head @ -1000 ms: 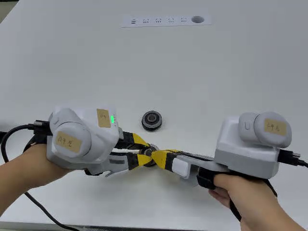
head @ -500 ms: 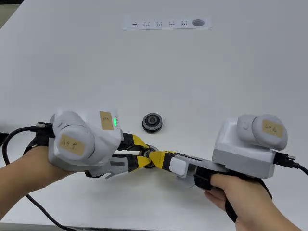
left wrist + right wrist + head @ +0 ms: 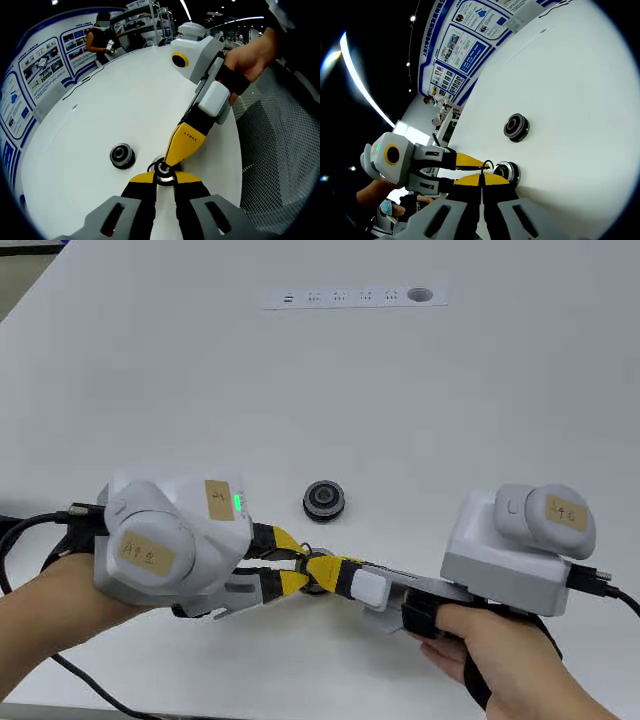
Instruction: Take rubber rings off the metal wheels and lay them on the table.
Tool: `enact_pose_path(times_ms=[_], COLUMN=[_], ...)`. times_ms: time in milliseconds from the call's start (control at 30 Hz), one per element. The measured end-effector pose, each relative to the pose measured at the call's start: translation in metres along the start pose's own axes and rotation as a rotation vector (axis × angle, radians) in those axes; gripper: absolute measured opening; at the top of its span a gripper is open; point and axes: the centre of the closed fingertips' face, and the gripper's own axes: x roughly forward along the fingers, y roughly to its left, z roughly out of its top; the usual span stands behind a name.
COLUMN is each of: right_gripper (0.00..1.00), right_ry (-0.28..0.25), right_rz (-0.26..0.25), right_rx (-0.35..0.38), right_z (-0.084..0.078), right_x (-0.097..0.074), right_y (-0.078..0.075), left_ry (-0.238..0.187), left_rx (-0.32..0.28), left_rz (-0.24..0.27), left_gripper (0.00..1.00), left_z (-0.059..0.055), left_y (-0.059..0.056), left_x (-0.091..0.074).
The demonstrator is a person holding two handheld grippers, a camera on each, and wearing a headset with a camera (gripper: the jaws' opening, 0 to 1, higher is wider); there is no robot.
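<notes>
1. Where the jaws cross in the head view, the held wheel [image 3: 316, 584] is mostly hidden.
2. The left gripper [image 3: 165, 176] has its jaws slightly parted, clamping that wheel.
3. The right gripper [image 3: 482, 179] has its jaws pressed together, pinching a thin rubber ring [image 3: 487, 163] at the wheel's edge.
4. A second wheel [image 3: 324, 499] sits on the table [image 3: 450, 410] nearby, apart from both grippers.

yellow-black left tongs [image 3: 165, 177], seemingly black ring [image 3: 150, 164]
</notes>
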Motion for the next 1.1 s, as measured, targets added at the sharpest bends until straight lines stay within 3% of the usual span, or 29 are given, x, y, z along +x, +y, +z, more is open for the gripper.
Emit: enact_pose_path(times_ms=[300,600,900,1100], right_gripper=[0.01,0.01,0.02,0.02], right_ry=[-0.053,-0.137,-0.156,-0.172], right_rz=[0.021,-0.018,-0.120,-0.183], right_rx=[0.042,0.101,0.154,0.175], right_z=[0.015,0.034,0.028,0.028], right_x=[-0.008,-0.034,-0.047,-0.054], right_y=[0.004,-0.020,-0.054,-0.069], left_ry=[-0.029,-0.043,-0.060,-0.054], left_rx=[-0.032,-0.020,-0.030,-0.041], left_rz=[0.039,0.015,-0.028,-0.036], left_gripper=[0.15,0.15,0.15,0.15], left_z=[0.006,0.015,0.020,0.016], left_y=[0.008,0.007,0.005,0.003], left_x=[-0.011,0.001,0.013,0.016])
